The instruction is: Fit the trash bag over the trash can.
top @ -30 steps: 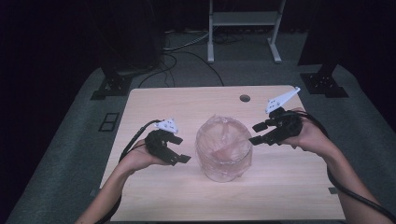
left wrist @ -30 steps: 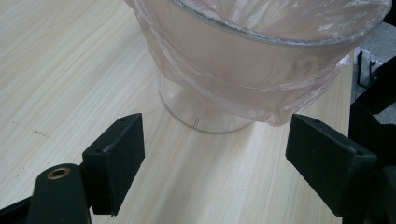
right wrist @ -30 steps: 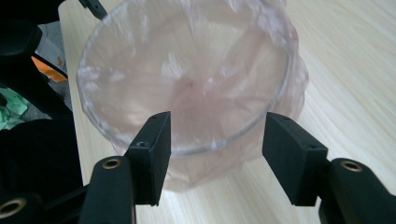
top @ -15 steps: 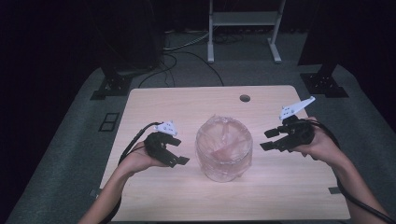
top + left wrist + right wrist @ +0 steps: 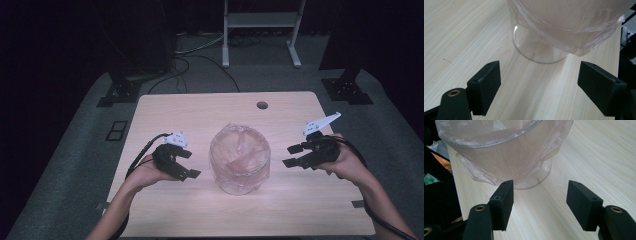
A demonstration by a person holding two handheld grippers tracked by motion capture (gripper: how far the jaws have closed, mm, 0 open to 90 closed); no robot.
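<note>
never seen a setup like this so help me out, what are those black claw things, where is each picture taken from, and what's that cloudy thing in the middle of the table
The black claws are hand-held grippers, not a robot: a person holds one in each hand. Seen from the fixed camera above, the left gripper and the right gripper sit on either side of the object, forearms coming in from the bottom edge.

The other two pictures come from small cameras riding on the grippers themselves, looking out between their two black jaws. In both, the jaws stand wide apart with nothing between them, so neither holds anything.

The cloudy thing is a clear container standing on the wooden table. A thin pinkish plastic bag lines it and folds down over the rim, leaving the container's bare clear base visible near the tabletop. The dark spot on the table is a small round hole.
</note>
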